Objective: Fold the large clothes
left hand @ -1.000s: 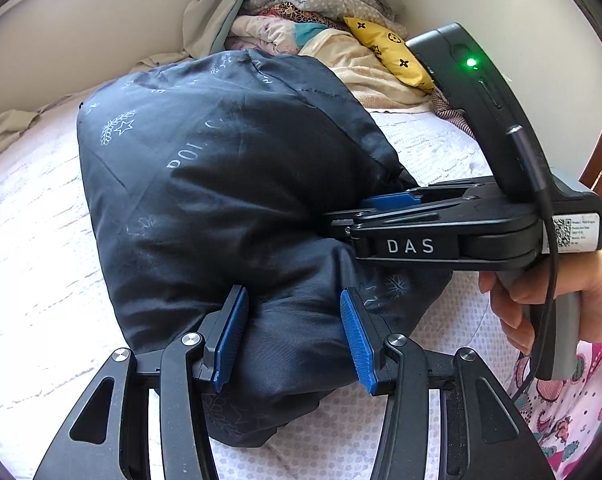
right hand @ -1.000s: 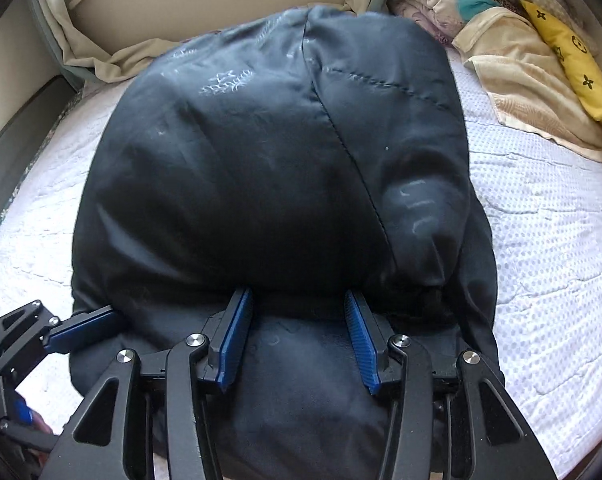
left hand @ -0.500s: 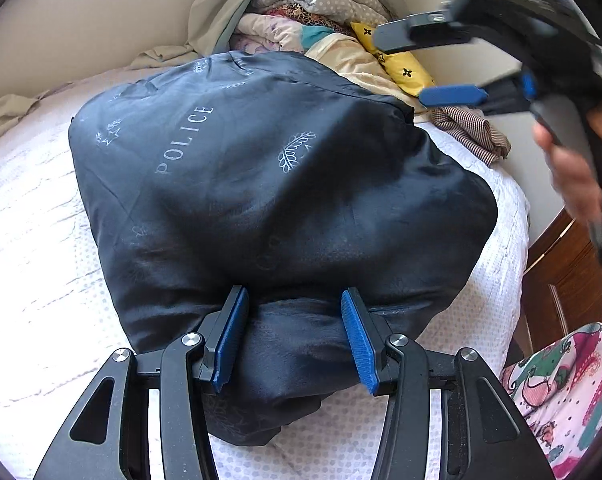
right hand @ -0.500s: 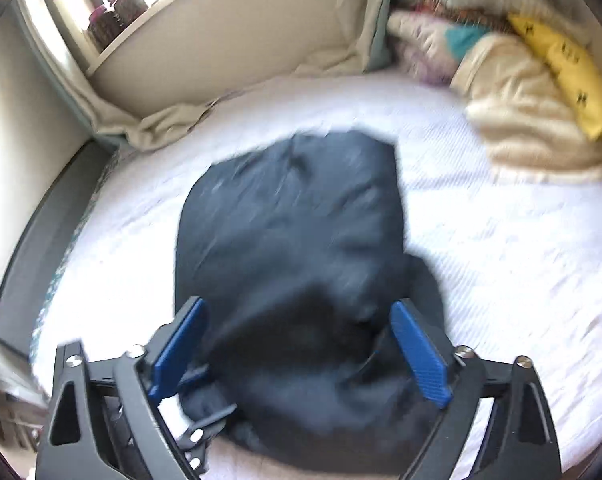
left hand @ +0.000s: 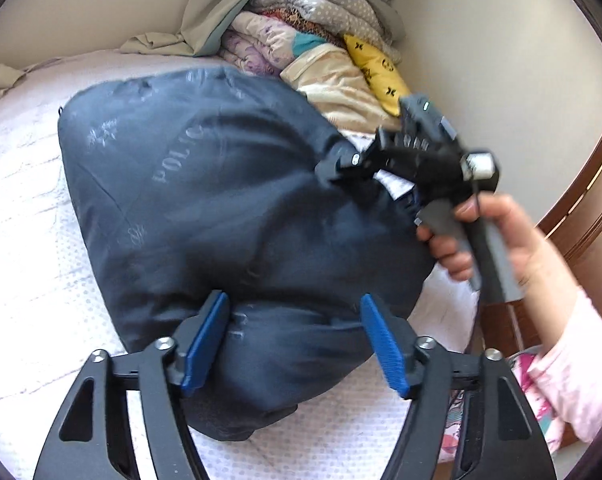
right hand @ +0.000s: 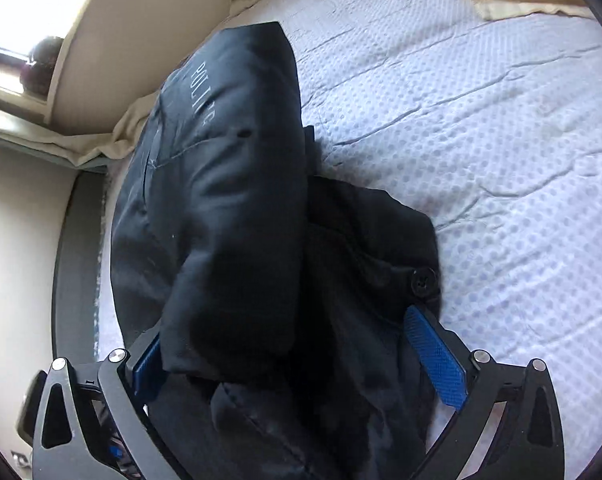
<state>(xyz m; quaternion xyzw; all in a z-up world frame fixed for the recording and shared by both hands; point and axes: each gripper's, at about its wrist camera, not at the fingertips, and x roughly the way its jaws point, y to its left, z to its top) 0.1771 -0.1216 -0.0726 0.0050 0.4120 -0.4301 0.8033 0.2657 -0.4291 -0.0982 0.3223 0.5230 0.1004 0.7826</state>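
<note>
- One dark padded jacket [left hand: 229, 216] lies bundled on the white bed [left hand: 25, 248].
- Left tongs [left hand: 295, 340]: jaws opening, jacket hem between them, apparently loose.
- Right tongs [right hand: 301, 368]: jaws opening wide, straddling the jacket.
- One yellow cushion [left hand: 375, 70] behind.

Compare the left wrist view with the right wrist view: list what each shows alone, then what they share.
Left wrist only: the pile of folded bedding, the yellow pillow, and the hand holding the right gripper.
Right wrist only: a black button and the window ledge.
Both: the dark jacket printed POLICE, lying on the white bedspread.
</note>
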